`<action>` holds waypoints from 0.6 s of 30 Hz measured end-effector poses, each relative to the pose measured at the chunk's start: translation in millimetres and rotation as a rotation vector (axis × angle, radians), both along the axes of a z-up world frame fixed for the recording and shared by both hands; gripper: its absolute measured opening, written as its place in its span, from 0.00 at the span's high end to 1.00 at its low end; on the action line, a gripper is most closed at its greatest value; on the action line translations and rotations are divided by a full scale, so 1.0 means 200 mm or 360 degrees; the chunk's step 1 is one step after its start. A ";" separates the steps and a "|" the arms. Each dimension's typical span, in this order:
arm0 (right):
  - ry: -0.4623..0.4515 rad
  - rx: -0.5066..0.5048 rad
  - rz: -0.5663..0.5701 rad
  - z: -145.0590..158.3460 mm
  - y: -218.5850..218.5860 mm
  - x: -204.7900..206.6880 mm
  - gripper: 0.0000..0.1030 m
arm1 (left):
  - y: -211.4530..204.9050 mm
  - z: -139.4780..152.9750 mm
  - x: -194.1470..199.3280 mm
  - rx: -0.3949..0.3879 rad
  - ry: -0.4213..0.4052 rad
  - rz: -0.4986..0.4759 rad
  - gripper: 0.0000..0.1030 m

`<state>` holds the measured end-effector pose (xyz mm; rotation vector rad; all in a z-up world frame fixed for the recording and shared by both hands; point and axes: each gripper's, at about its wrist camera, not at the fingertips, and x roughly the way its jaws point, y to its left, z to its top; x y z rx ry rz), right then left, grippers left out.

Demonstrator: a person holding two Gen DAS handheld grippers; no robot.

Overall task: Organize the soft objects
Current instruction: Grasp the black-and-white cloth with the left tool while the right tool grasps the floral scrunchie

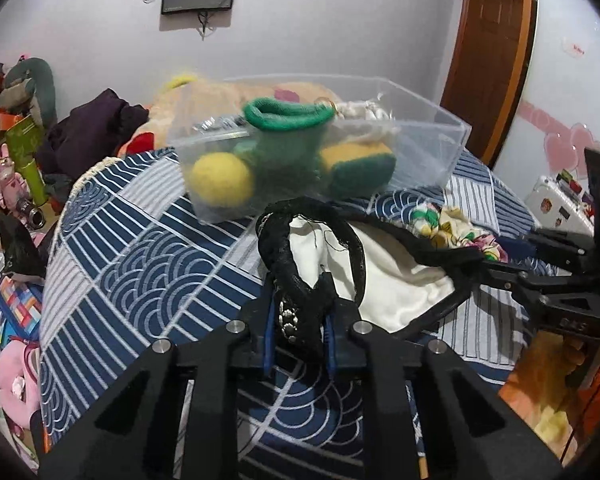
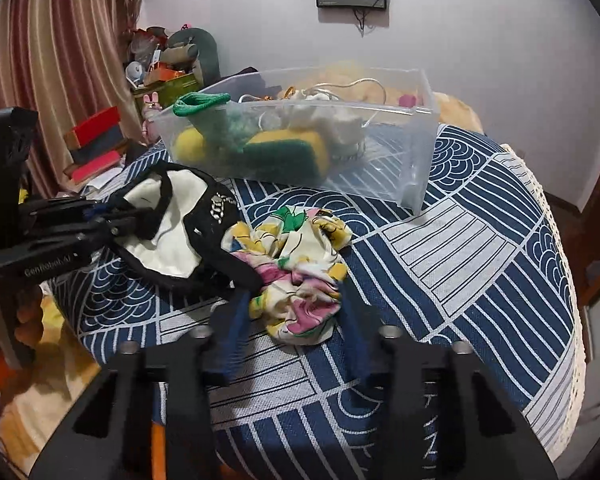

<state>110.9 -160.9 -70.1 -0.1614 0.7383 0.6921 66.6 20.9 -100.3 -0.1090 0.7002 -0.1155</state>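
Observation:
A black-and-white soft pouch [image 1: 384, 276] with a studded black edge lies on the blue patterned tablecloth [image 1: 140, 248]. My left gripper [image 1: 298, 324] is shut on its black edge; it shows in the right wrist view [image 2: 112, 220] gripping the pouch [image 2: 168, 224]. A crumpled floral cloth [image 2: 296, 276] lies beside the pouch. My right gripper [image 2: 290, 320] is open, with its fingers on either side of the floral cloth. A clear plastic bin [image 2: 416, 160] behind holds a yellow ball [image 1: 220, 176], a green sock [image 1: 288, 116] and a green-yellow sponge [image 2: 292, 152].
The round table's lace edge [image 2: 556, 216] drops off to the right. Cluttered boxes and toys [image 2: 100, 144] stand at the left by a curtain. A plush toy [image 1: 204, 104] lies behind the bin. A door [image 1: 492, 48] is at the right.

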 end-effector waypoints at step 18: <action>-0.0029 0.0138 0.0001 0.09 -0.12 -0.05 0.61 | -0.02 0.32 0.03 0.0093 -0.0240 0.0001 0.84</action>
